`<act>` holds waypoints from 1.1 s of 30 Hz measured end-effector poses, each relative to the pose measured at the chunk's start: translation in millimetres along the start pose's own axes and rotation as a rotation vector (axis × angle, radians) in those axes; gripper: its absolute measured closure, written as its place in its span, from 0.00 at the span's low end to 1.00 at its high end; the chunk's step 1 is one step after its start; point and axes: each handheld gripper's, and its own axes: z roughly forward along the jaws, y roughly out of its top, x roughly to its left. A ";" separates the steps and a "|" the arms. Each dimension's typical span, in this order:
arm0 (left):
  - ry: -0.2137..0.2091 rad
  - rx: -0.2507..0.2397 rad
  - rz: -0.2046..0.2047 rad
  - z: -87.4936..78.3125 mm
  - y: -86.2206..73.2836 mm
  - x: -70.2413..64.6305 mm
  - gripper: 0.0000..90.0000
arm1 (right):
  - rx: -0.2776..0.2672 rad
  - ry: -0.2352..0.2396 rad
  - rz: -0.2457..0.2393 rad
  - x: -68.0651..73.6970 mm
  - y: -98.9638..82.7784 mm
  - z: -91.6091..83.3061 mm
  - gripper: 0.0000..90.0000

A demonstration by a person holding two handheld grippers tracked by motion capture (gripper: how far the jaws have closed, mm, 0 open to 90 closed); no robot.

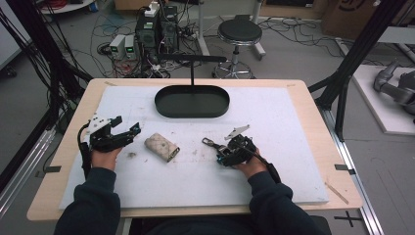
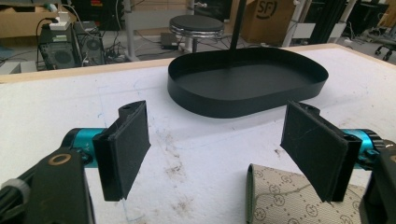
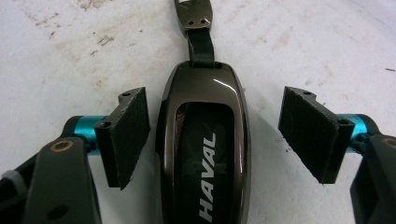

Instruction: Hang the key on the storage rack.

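A glossy dark car key fob (image 3: 203, 140) marked HAVAL lies on the white mat between the wide-apart jaws of my right gripper (image 3: 215, 135), which is open. A short strap and metal clip (image 3: 194, 16) lead off its far end. In the high view the right gripper (image 1: 230, 152) sits right of centre with the clip (image 1: 211, 142) sticking out to its left. A beige patterned pouch (image 1: 162, 146) lies mid-mat. My left gripper (image 1: 125, 131) is open just left of the pouch, whose end (image 2: 289, 200) shows by the gripper's right pad (image 2: 313, 147).
A black oval tray (image 1: 192, 101) with an upright T-shaped stand (image 1: 192, 59) sits at the back of the white mat (image 1: 274, 181). Dirt smudges mark the mat. Beyond the table are a stool (image 1: 239, 33), computers and cables on the floor.
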 end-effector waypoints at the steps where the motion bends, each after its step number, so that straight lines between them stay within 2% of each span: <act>1: 0.000 0.000 0.000 0.0 0.0 0.0 0.26 | 0.005 0.014 0.004 -0.2 0.2 -0.3 0.37; 2: 0.000 0.002 0.004 0.0 0.0 -0.2 0.26 | 0.005 0.014 0.004 -0.2 0.2 -0.3 0.37; 3: -0.001 0.002 0.003 0.1 0.0 -0.4 0.26 | 0.001 0.027 0.000 0.5 0.2 -1.0 0.42; 4: -0.002 0.002 0.001 0.1 0.0 -0.6 0.26 | 0.000 0.036 -0.003 2.8 0.2 -2.7 0.52; 5: -0.001 0.002 0.002 0.0 0.0 -0.5 0.26 | 0.006 0.036 0.004 4.8 0.7 -3.5 0.55; 9: 0.000 0.002 0.005 -0.3 0.1 -0.3 0.26 | 0.030 0.019 0.014 8.1 3.3 -4.3 0.55; 13: 0.002 0.003 0.001 -0.4 0.1 0.3 0.26 | 0.030 0.008 0.009 9.8 3.5 -4.6 0.55; 16: 0.001 0.000 -0.002 -0.5 0.1 0.6 0.27 | 0.023 0.002 -0.012 10.2 3.6 -4.8 0.56; 19: 0.001 0.001 -0.002 -0.5 0.1 1.0 0.27 | 0.004 -0.024 -0.030 11.8 4.2 -5.7 0.55; 25: 0.001 0.001 -0.003 -0.5 0.0 1.0 0.27 | -0.042 -0.004 0.025 0.7 6.6 -11.3 0.56; 27: 0.000 0.003 -0.003 -0.4 0.0 0.8 0.27 | -0.090 -0.012 0.035 -8.5 14.8 -20.8 0.56; 33: 0.000 0.001 -0.004 -0.1 -0.1 1.1 0.27 | -0.145 -0.037 0.042 -23.4 43.9 -39.3 0.56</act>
